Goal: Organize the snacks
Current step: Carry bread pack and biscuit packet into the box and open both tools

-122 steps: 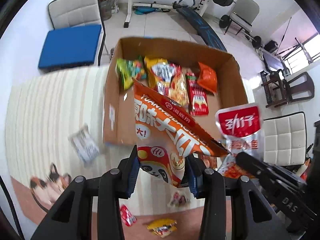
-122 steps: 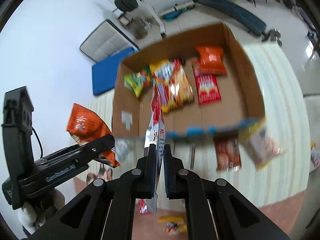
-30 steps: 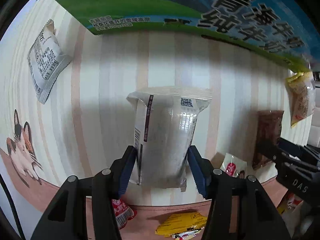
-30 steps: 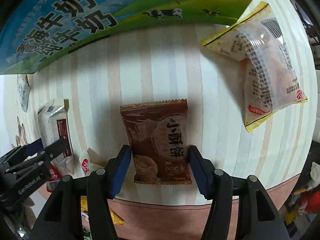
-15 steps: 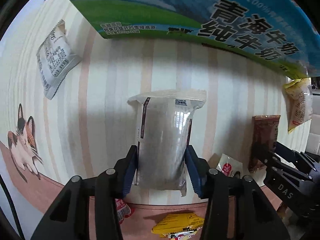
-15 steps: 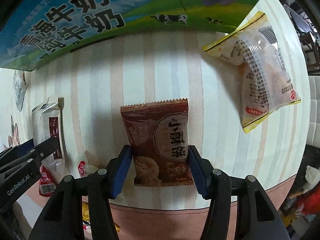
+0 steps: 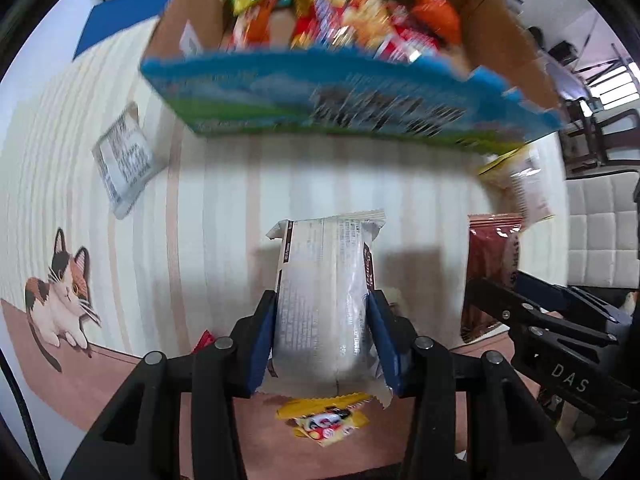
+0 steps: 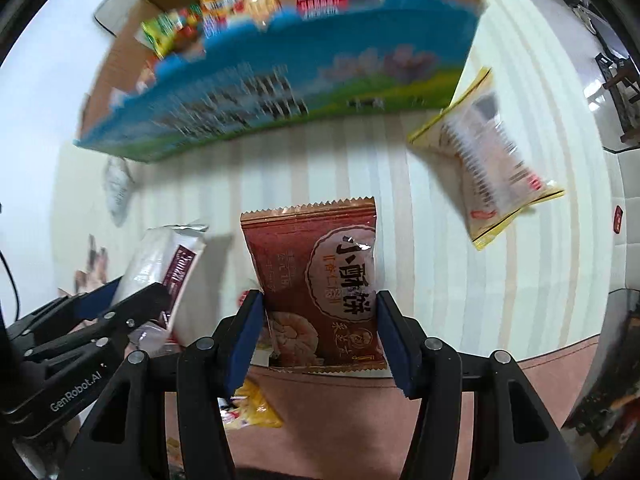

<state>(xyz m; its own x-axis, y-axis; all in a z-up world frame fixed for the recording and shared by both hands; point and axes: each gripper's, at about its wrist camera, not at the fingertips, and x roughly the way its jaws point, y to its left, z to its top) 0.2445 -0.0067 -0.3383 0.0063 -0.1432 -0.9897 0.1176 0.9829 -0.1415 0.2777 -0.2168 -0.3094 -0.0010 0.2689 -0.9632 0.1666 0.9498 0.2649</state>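
My left gripper (image 7: 322, 336) is shut on a silvery white snack packet (image 7: 324, 296) and holds it above the striped mat. My right gripper (image 8: 320, 328) is shut on a brown-red pastry packet (image 8: 320, 276) and holds it lifted too. That brown packet also shows at the right of the left wrist view (image 7: 488, 268), and the white packet shows at the left of the right wrist view (image 8: 164, 264). The cardboard box (image 7: 192, 20) with a blue printed front flap (image 7: 360, 92) stands ahead, filled with several colourful snack bags (image 7: 340, 20).
A white packet (image 7: 122, 160) lies on the mat left of the box. A yellow-edged clear packet (image 8: 484, 164) lies to the right. A small yellow packet (image 7: 324, 424) lies on the brown floor below the grippers. A cat print (image 7: 56, 300) marks the mat's left edge.
Both grippers have closed on their packets and lifted them off the mat. The views have tilted up, so the box's inside now shows.
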